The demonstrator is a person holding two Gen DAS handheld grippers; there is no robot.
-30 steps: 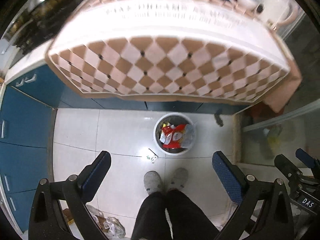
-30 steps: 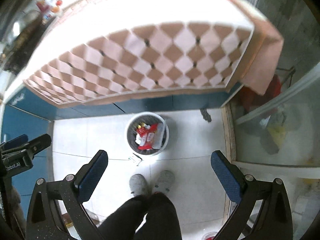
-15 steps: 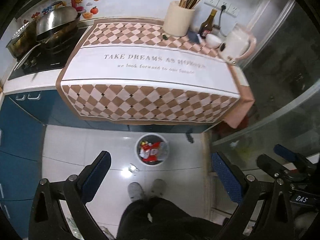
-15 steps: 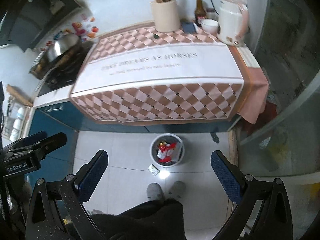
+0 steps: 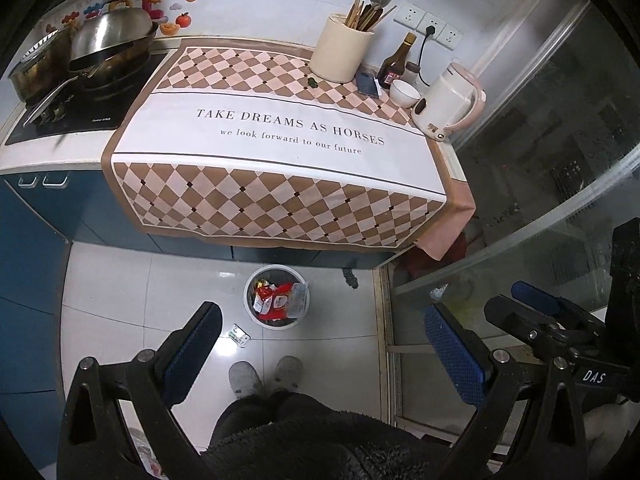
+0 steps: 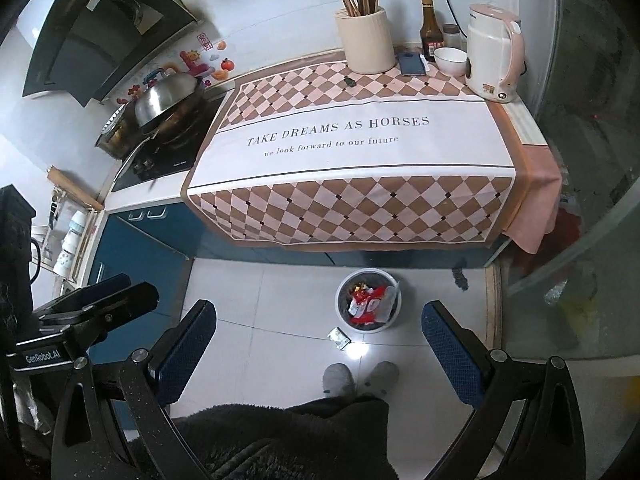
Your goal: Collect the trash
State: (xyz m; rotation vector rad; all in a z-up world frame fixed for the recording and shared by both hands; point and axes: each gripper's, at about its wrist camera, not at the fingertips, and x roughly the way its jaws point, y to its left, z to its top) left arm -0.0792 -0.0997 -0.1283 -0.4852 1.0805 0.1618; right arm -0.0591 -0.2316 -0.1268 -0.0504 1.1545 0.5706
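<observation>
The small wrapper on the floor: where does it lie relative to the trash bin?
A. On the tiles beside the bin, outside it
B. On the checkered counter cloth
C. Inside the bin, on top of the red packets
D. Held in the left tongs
A: the small wrapper lies flat on the white tiles just outside the trash bin, between it and the person's slippers.

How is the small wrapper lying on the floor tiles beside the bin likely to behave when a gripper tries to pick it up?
The wrapper looks flat and thin, so probably light and floppy. On the glossy floor tiles it may slide rather than lift. Both grippers, left and right, are open.
</observation>
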